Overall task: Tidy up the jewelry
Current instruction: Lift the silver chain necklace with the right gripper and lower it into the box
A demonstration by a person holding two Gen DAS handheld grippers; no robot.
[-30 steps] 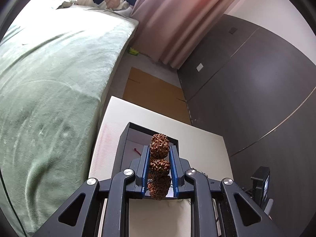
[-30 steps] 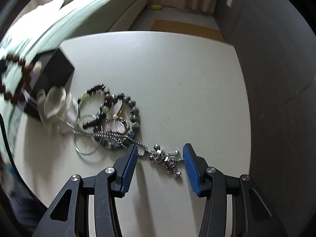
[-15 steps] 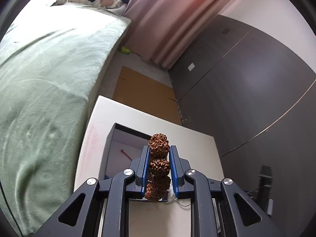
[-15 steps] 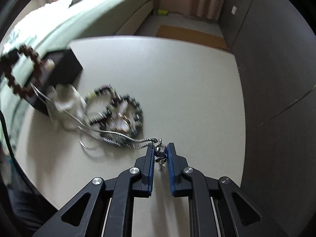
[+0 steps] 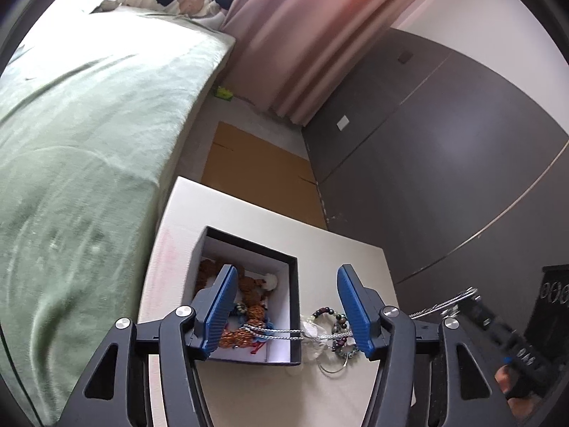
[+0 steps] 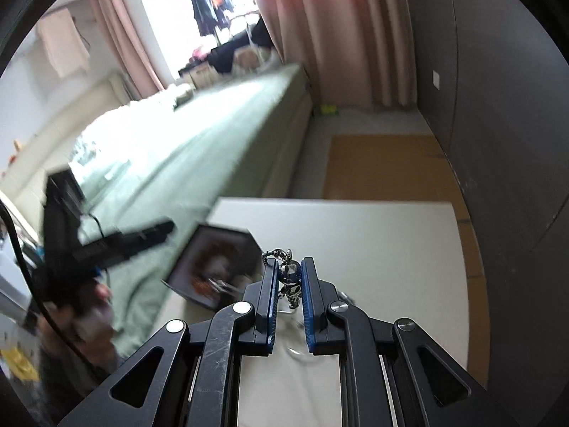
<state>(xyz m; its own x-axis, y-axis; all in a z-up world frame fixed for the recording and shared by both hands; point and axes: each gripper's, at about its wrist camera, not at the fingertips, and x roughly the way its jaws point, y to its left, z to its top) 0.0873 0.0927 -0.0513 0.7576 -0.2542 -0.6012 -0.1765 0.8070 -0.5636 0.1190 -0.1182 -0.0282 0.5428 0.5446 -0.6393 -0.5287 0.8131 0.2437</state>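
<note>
The left gripper [image 5: 284, 306] hovers above a black, white-lined jewelry box [image 5: 293, 306], its ribbed blue pads opening with nothing pressed between them; a knobbly brown seed-bead bracelet [image 5: 250, 290] lies coiled inside the box. The right gripper [image 6: 288, 279] is pinched tight on a shiny metal figure pendant [image 6: 292, 277], whose twisted silver chain [image 5: 281, 334] stretches taut over the box's right wall. Just beside that wall lie glossy beaded bracelets [image 5: 336, 320] and a thin wire ring [image 5: 332, 368], heaped together on the smooth cream table [image 5: 249, 217]. The box sits near the table's left edge, close to the bed's green blanket [image 5: 78, 149]; the tabletop to the right and beyond is bare.
</note>
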